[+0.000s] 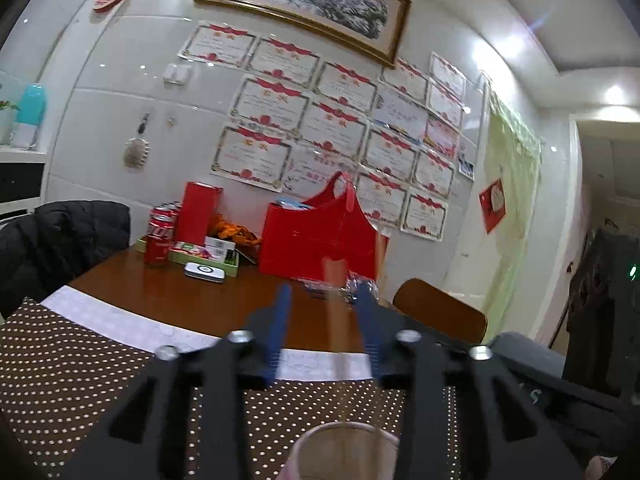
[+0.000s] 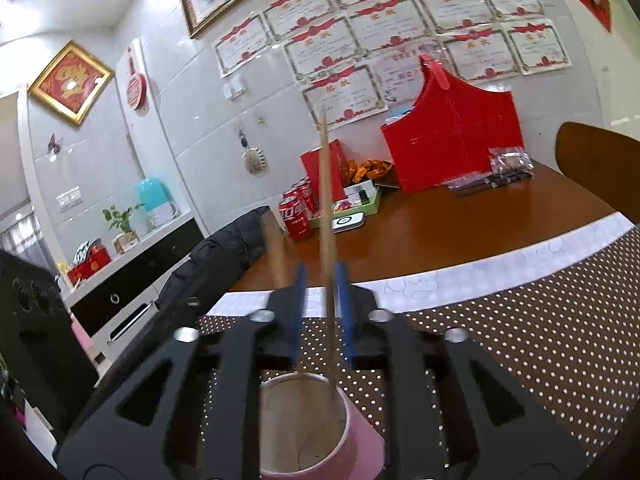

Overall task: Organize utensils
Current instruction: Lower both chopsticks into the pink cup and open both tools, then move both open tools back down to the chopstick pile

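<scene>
Right gripper [image 2: 323, 280] pinches 1 chopstick [image 2: 325, 184] standing in the cup [image 2: 362, 432]; left gripper [image 1: 322, 300] gapes, grasp unclear.

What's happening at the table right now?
A person is dropping chopsticks into a pink cup on the dotted placemat. The right gripper has a chopstick between its fingers, standing upright with its lower end inside the cup. The left gripper also hovers over the cup with a blurred chopstick between its open fingers.
</scene>
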The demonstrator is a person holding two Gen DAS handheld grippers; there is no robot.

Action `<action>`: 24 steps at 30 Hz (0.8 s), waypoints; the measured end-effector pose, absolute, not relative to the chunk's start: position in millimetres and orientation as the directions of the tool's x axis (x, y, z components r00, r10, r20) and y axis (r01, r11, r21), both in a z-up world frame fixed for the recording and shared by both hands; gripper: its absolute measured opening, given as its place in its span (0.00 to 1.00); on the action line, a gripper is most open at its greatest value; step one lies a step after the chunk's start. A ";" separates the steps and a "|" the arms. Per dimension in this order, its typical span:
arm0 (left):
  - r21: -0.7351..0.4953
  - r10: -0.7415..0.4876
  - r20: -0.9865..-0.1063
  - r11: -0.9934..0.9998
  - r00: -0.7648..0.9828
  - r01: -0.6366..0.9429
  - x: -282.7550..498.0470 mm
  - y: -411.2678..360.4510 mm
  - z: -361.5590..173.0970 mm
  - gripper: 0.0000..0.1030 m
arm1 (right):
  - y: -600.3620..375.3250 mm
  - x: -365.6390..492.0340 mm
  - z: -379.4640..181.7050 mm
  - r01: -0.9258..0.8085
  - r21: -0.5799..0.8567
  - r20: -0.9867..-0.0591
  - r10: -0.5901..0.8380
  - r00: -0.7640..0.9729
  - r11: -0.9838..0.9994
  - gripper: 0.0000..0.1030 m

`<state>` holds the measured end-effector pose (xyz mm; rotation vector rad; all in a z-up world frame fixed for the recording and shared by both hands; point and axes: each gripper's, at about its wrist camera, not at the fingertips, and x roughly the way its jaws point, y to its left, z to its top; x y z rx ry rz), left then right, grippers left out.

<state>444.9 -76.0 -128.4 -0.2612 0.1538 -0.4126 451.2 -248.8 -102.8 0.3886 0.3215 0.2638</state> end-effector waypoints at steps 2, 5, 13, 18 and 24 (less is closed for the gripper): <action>-0.302 -0.396 -0.083 0.885 0.914 0.356 436.4 -63.4 -120.1 0.58 | -257.4 447.1 -101.4 -0.169 0.438 -0.245 0.298 0.923 0.883 0.71; -0.295 -0.368 -0.076 0.896 0.927 0.331 424.3 -53.5 -108.0 0.68 | -264.1 435.8 -94.2 -0.180 0.444 -0.221 0.302 0.927 0.878 0.85; -0.195 -0.292 -0.129 0.944 0.948 0.264 371.8 -41.4 -70.2 0.88 | -270.3 391.1 -63.8 -0.173 0.417 -0.231 0.288 0.929 0.892 0.94; -0.165 -0.226 -0.219 0.967 0.949 0.192 339.5 -33.0 -57.9 0.91 | -269.0 349.5 -51.2 -0.164 0.377 -0.278 0.280 0.919 0.911 0.94; -0.141 -0.160 -0.349 0.983 0.923 0.117 297.2 -21.3 -59.7 0.91 | -261.8 302.1 -52.8 -0.171 0.315 -0.375 0.288 0.881 0.933 0.94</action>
